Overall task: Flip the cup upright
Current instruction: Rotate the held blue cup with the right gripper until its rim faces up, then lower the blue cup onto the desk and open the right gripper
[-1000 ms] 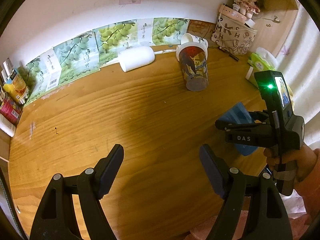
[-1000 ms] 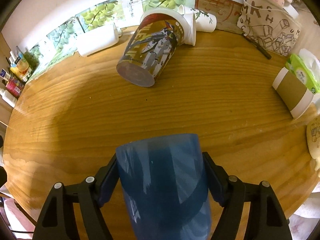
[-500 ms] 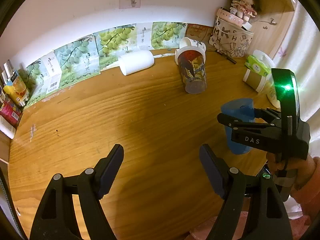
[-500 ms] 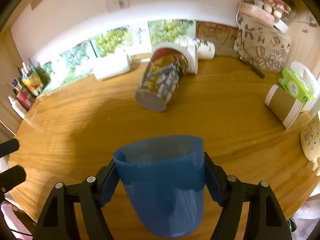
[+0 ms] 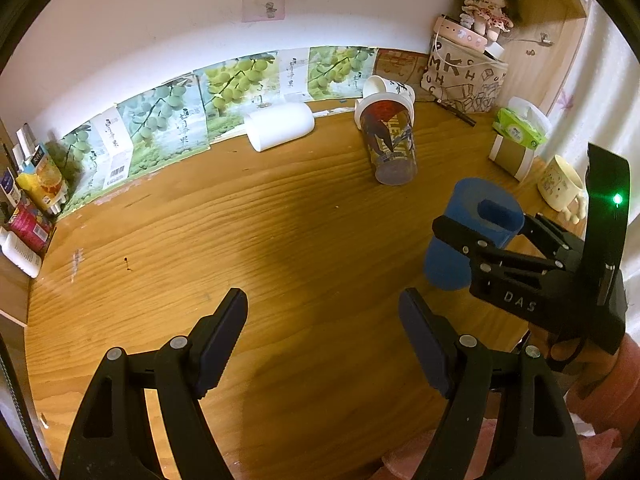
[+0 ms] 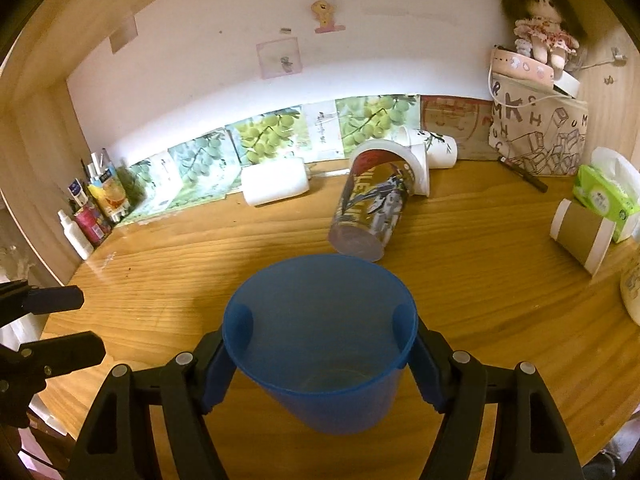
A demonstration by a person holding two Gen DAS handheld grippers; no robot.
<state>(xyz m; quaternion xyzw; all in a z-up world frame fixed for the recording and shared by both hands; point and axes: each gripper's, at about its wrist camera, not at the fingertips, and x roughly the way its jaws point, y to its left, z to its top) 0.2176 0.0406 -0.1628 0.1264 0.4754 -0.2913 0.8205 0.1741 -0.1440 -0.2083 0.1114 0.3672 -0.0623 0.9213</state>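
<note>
Right wrist view: right gripper (image 6: 320, 364) is clamped on the blue cup (image 6: 320, 344), mouth up and tilted slightly toward the camera, above the near part of the wooden table (image 6: 480, 280). Left gripper (image 5: 322, 344) has its fingers apart, holding nothing, beside it. Farther back a printed cup (image 6: 370, 208) lies on its side; a white cup (image 6: 276, 186) lies near the wall.

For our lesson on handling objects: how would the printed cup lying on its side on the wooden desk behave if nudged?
The printed cup lies on its round wall, so it would probably roll. It narrows towards its base, so it would likely curve rather than run straight. It seems thin-walled, so probably light. The white cups at its rim might block it.
</note>
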